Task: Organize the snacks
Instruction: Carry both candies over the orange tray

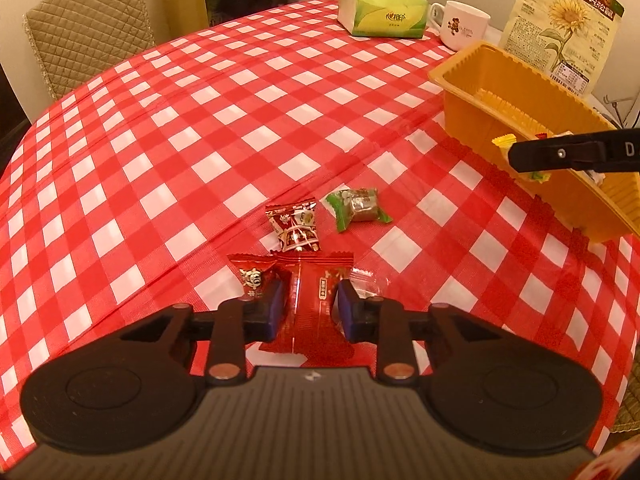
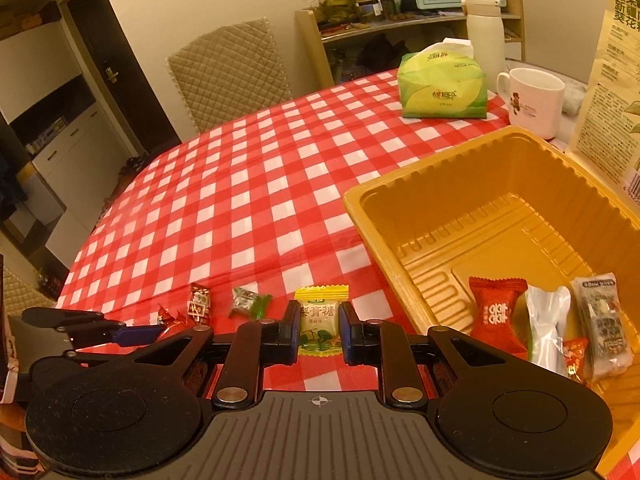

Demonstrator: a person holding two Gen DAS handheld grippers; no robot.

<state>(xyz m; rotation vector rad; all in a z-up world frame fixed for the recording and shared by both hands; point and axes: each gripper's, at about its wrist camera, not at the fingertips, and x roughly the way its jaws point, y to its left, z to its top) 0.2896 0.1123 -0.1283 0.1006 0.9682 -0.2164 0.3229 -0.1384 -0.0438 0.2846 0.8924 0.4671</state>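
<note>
My left gripper (image 1: 312,300) is shut on a long red snack packet (image 1: 316,332) that lies on the checked tablecloth. Beside it lie a red packet with a cow print (image 1: 254,276) and a clear wrapper (image 1: 366,285). Further out are a red-and-white candy (image 1: 296,229) and a green candy (image 1: 358,206). My right gripper (image 2: 320,320) is shut on a yellow-green candy (image 2: 321,326), held above the cloth just left of the yellow tray (image 2: 384,236). Several wrapped snacks lie in the tray, among them a red packet (image 2: 498,312) and a white one (image 2: 548,320).
A green tissue pack (image 1: 380,8), a white mug (image 1: 464,24) and a tall sunflower-seed bag (image 1: 564,20) stand behind the tray. A quilted chair (image 1: 88,20) is at the table's far side. A white flask (image 2: 482,28) stands by a shelf.
</note>
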